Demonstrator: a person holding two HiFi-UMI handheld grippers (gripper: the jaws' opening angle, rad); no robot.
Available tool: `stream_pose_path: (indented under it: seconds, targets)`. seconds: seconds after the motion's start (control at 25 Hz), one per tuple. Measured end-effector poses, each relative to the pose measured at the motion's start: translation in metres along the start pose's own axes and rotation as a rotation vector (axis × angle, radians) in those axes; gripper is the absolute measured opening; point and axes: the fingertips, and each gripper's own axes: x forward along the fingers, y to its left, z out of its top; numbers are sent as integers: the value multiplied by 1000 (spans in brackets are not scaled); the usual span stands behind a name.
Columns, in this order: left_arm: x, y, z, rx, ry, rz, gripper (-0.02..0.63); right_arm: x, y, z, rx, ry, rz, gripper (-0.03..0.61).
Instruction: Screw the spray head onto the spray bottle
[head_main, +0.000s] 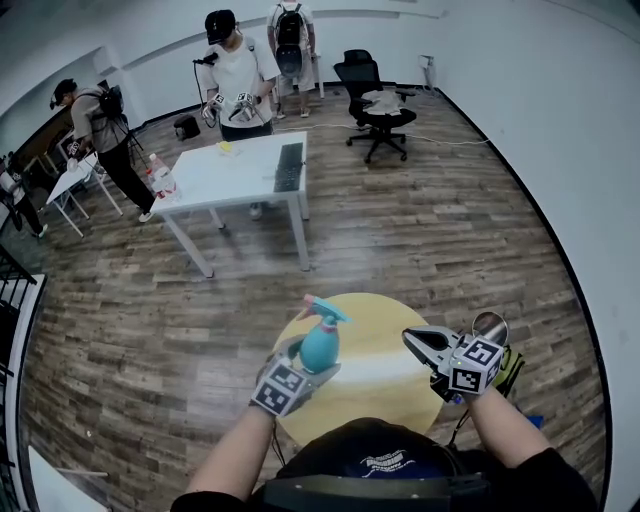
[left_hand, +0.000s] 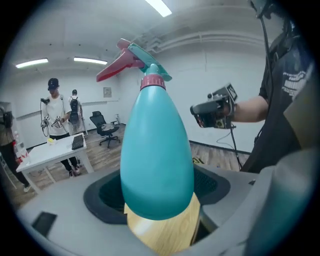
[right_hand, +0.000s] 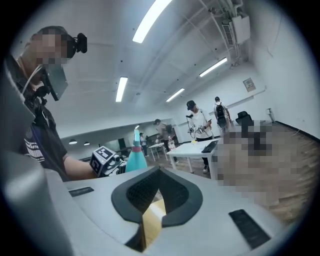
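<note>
A teal spray bottle (head_main: 320, 346) with a pink collar and a teal-and-pink spray head (head_main: 322, 309) on its neck stands upright over the round wooden table (head_main: 395, 385). My left gripper (head_main: 303, 362) is shut on the bottle's wide body (left_hand: 157, 150), one pad on each side. The spray head (left_hand: 135, 57) sits at the top, its trigger pointing left. My right gripper (head_main: 413, 341) hovers to the right of the bottle, apart from it, shut with nothing between its pads (right_hand: 170, 192). In the right gripper view the bottle (right_hand: 135, 159) shows beyond the jaws on the left.
A white table (head_main: 235, 175) with a keyboard (head_main: 289, 166) and small items stands further back on the wooden floor. A black office chair (head_main: 375, 108) is at the back right. Several people stand around the white table and along the left wall.
</note>
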Motion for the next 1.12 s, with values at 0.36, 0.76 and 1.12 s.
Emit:
stream_pose_path:
  seconds: [0.36,0.76,1.12]
  targets:
    - [-27,-9,45,-40,-315,-29,411,2,-7,-9,107,-59,10,23]
    - [-34,-19,31,-92,-334,-46,412,4,-5,-16,66,-51,-5,18]
    - [-35,-18,26,-89,-333,-41,413,10,1,-23,36,-19,16,18]
